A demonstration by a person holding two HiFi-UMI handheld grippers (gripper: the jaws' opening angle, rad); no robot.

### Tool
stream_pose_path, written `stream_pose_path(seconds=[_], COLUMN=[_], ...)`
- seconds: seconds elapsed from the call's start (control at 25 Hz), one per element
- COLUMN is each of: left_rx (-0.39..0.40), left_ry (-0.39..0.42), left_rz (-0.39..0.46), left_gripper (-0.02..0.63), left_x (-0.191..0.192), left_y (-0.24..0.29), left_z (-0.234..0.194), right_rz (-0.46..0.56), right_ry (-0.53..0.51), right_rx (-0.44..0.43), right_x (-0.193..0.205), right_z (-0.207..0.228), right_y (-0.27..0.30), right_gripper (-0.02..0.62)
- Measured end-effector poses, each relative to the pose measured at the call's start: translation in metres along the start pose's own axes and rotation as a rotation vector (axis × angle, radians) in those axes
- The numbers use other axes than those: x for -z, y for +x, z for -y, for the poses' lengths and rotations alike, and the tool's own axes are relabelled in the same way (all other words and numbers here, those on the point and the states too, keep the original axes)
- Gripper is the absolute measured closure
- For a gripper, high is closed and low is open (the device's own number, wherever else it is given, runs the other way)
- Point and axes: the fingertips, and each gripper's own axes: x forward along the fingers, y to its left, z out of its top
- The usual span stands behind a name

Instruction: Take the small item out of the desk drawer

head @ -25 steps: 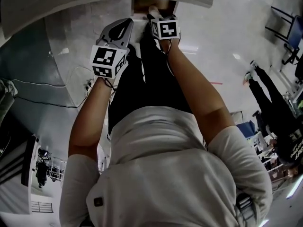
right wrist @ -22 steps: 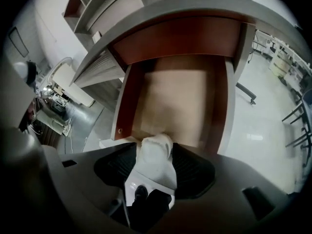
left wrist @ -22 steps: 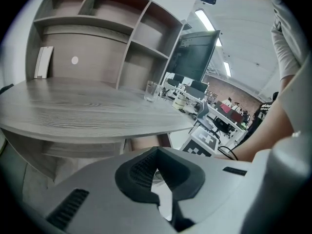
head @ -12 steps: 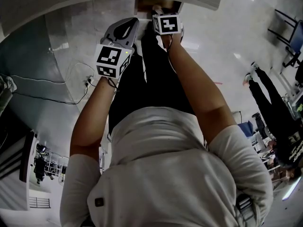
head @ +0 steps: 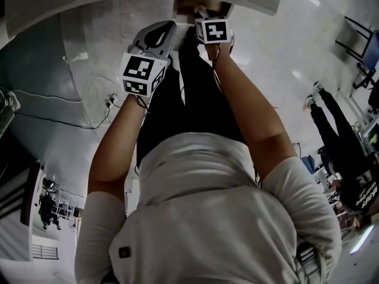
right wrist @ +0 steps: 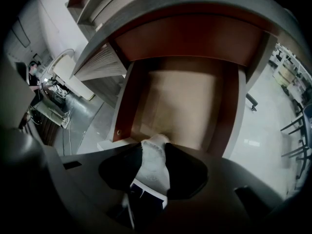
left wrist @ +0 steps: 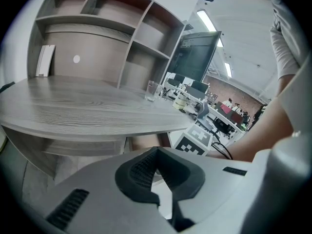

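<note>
Desk [left wrist: 87, 108] of grey wood, glossy floor [head: 278, 58]

An open-plan office or lab: a wood-grain counter [left wrist: 73, 111] with a built-in shelf unit [left wrist: 97, 28], a monitor [left wrist: 195, 57], rows of cluttered workstations [left wrist: 214, 111] behind, strip ceiling lights [left wrist: 207, 21], and a glossy pale floor [head: 278, 46] with chairs [head: 358, 34].
</note>
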Motion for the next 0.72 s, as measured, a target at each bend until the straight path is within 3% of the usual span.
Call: stream_pose_path(seconds=[0.72], left_rx=[0.03], left_ry=[0.114], left_rz=[0.062], left_gripper=[0.594], left_x=[-0.036], left_y=[-0.069], left_z=[0.029], right_rz=[0.158], right_ry=[-0.088], right_rx=[-0.047], right_x=[-0.032], right_z=[-0.055], right_y=[-0.11], right_gripper=[0.443])
